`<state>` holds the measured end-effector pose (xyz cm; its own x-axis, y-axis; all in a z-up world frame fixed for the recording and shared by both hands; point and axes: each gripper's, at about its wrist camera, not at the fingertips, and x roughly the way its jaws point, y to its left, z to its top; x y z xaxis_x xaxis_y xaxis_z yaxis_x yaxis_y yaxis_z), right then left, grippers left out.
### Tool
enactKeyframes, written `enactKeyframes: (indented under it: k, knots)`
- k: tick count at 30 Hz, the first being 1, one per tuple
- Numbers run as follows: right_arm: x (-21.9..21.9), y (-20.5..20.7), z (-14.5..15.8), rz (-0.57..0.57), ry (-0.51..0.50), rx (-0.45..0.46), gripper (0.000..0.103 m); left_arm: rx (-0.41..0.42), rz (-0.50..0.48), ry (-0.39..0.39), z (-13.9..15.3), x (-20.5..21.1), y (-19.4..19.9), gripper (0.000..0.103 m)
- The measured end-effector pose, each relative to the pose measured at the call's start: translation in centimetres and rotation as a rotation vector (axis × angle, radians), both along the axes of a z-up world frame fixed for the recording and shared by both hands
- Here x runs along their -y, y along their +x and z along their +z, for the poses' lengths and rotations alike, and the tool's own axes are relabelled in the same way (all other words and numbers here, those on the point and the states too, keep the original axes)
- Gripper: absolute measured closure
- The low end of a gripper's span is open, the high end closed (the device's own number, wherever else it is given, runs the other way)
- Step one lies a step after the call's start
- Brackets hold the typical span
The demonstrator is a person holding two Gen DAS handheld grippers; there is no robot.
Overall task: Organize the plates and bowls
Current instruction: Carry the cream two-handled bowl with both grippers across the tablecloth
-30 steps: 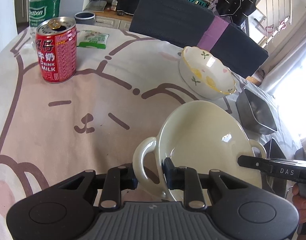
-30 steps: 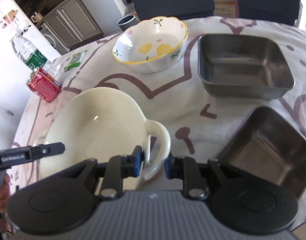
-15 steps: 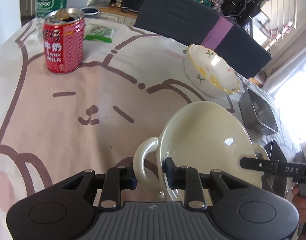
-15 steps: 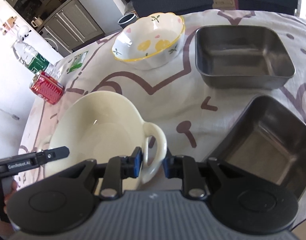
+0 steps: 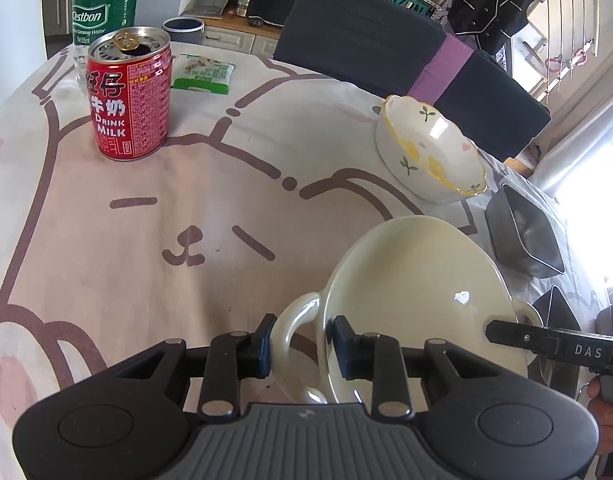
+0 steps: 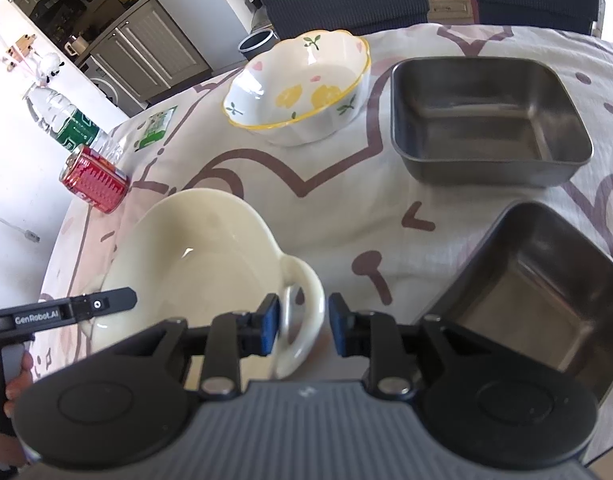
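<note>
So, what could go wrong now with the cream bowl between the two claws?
1. The right claw has just been opening, and a gap shows beside the handle of the cream bowl between its jaws. If the bowl is lifted now, it could tilt or slip.
2. The near steel tray lies close beside that claw, so a sideways withdrawal might knock it.
3. The left claw straddles the other handle. Pulling back carelessly may drag the bowl.

Red can (image 5: pixel 129 104) reads "DRINK MILK"; water bottle (image 5: pixel 103 12) "Cestbon"; left gripper (image 6: pixel 36 317) "GenRobot.AI"; right gripper (image 5: pixel 586 351) "DAS"
</note>
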<state>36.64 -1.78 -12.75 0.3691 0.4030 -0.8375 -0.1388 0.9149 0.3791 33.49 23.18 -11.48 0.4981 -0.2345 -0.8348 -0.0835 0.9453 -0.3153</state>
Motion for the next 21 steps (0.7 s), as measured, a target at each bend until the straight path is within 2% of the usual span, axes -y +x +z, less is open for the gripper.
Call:
enactKeyframes:
  k: [3, 4, 8, 21]
  knots:
    - [-0.4, -0.1, 0.1, 0.011, -0.022, 0.015, 0.071, 0.011, -0.011, 0.009, 0.0, 0.1, -0.1, 0.071]
    - [-0.5, -0.1, 0.2, 0.022, -0.022, 0.021, 0.076, 0.014, -0.01, 0.01, 0.0, 0.1, -0.1, 0.071]
    - [-1.4, -0.5, 0.6, 0.041, -0.077, 0.048, 0.074, 0.034, -0.002, 0.022, 0.2, 0.4, -0.3, 0.071]
    - [-0.1, -2.1, 3.2, 0.0, -0.044, 0.085, 0.074, 0.093, 0.014, 0.029, 3.9, 1.9, -2.9, 0.072]
